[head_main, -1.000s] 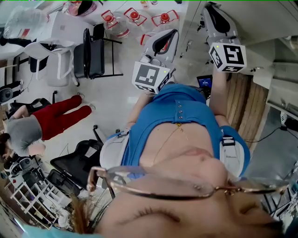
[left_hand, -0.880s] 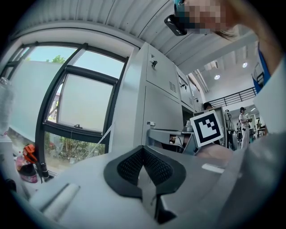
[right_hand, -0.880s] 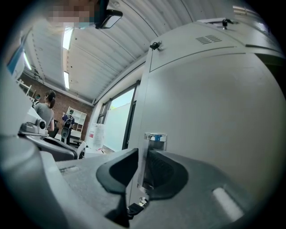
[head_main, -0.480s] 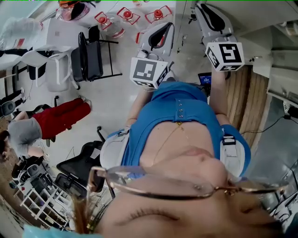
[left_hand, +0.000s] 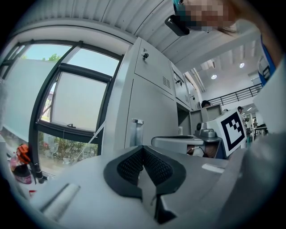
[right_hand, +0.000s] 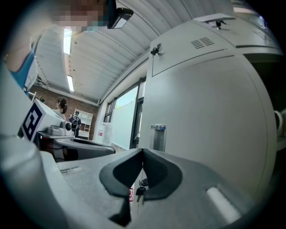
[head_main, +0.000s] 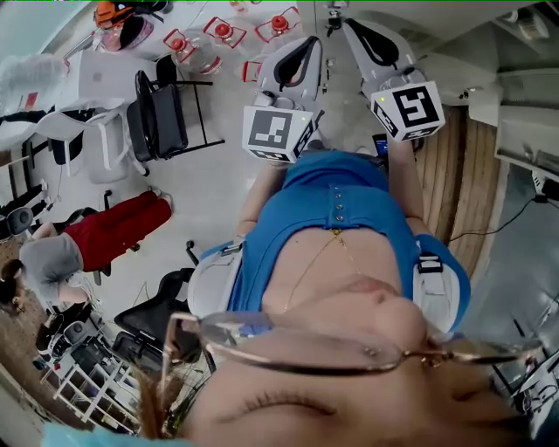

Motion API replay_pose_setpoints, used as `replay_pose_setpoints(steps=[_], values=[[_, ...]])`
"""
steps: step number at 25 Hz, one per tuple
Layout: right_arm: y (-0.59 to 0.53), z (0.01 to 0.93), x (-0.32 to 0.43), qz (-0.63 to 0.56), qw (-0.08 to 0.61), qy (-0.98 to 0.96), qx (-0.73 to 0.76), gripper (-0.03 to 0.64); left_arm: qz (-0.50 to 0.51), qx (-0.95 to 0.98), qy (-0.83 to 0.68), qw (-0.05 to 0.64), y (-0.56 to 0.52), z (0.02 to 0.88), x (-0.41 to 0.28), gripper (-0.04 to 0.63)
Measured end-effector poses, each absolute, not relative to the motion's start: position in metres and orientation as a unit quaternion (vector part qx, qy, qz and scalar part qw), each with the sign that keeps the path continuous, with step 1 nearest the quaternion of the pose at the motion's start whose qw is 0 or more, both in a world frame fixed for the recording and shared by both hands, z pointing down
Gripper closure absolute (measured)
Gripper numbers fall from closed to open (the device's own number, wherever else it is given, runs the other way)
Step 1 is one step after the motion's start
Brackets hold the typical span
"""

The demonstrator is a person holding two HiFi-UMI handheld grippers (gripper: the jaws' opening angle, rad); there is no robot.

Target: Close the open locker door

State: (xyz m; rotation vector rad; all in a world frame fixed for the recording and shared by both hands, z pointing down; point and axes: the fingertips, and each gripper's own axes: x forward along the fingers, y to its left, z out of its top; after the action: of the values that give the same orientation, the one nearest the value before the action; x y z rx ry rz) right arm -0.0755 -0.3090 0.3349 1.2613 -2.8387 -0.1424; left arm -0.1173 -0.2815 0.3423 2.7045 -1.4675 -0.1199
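Note:
In the right gripper view a tall grey locker door [right_hand: 201, 112] fills the frame close ahead. It has a recessed handle [right_hand: 158, 137], and a bunch of keys [right_hand: 140, 188] hangs just behind the jaws. A dark opening [right_hand: 273, 85] shows at its right edge. My right gripper [right_hand: 143, 152] is shut with nothing in it, close to the handle. In the left gripper view my left gripper [left_hand: 143, 148] is also shut and empty, facing a grey locker [left_hand: 147, 107] with a handle [left_hand: 136, 131]. The head view has the left gripper [head_main: 307, 48] and right gripper [head_main: 354, 26] raised side by side.
More lockers with a dark open bay [left_hand: 183, 120] run to the right. A large window [left_hand: 71, 107] stands to the left. In the head view there are black chairs [head_main: 162, 109], a white table [head_main: 105, 74] and a crouching person in red trousers [head_main: 96, 240].
In the head view both grippers have shifted up and left. The right gripper has swung in closer to the left one.

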Motion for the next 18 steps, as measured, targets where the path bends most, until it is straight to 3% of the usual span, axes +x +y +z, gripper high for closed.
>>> replay_pose_setpoints(steps=[18], values=[[-0.266,0.337,-0.013,-0.041,-0.001,-0.921,0.387,0.614,-0.033,0.885,-0.464,0.023,-0.268,0.335,-0.038,0.594]])
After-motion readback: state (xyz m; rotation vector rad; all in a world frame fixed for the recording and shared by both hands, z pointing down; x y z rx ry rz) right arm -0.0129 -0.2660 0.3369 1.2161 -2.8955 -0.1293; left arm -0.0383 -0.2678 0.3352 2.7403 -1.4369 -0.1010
